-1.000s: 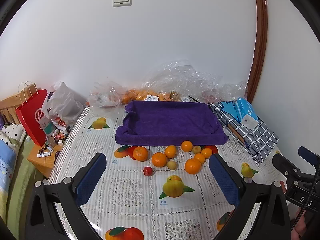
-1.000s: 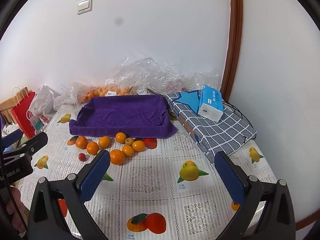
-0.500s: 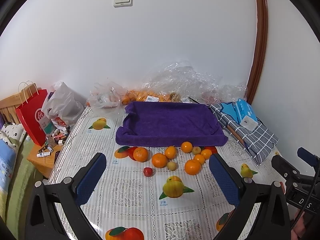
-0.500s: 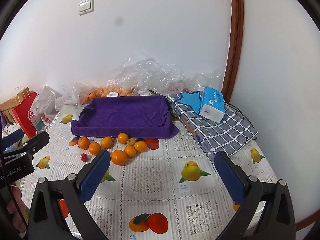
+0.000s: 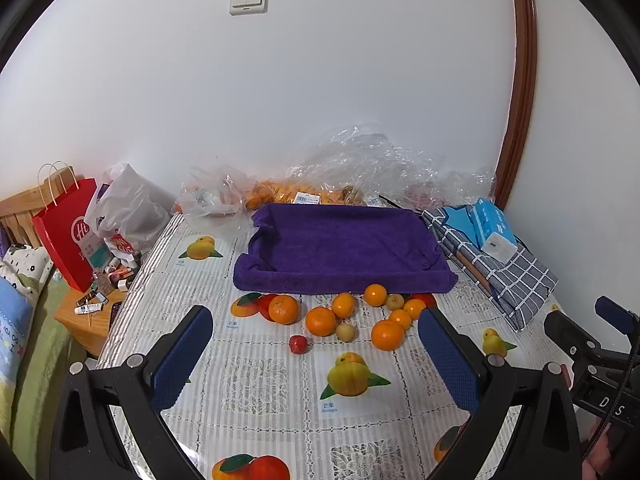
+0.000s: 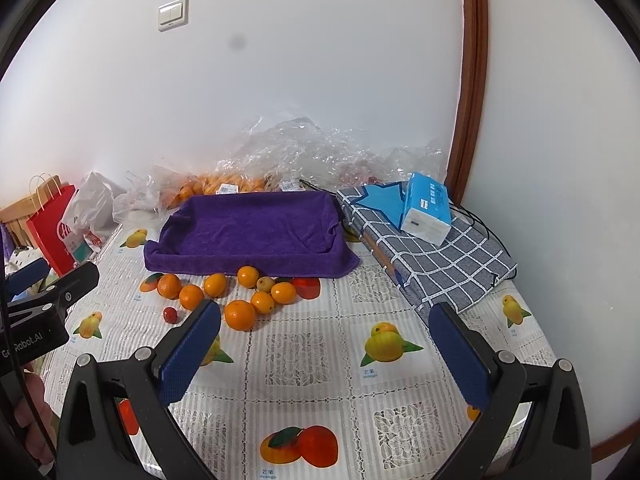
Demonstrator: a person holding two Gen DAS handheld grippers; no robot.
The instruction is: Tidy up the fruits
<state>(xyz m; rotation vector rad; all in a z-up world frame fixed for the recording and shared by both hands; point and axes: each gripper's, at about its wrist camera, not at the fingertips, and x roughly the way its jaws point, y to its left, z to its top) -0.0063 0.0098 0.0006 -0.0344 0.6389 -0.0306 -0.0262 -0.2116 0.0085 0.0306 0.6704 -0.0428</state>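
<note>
On the surface (image 5: 256,380), fruits (image 5: 320,321) lie loose just before the purple tray (image 5: 340,248), none inside. Over the last second both views barely shifted. Left gripper (image 5: 316,354) and right gripper (image 6: 324,346) hover spread wide, empty; sorting not yet begun.

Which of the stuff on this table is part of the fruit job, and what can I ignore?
For the job: loose oranges, small red fruit, purple towel-lined tray, both open grippers.

Just lying about: tissue pack, checked cloth, red bag, plastic bags.
</note>
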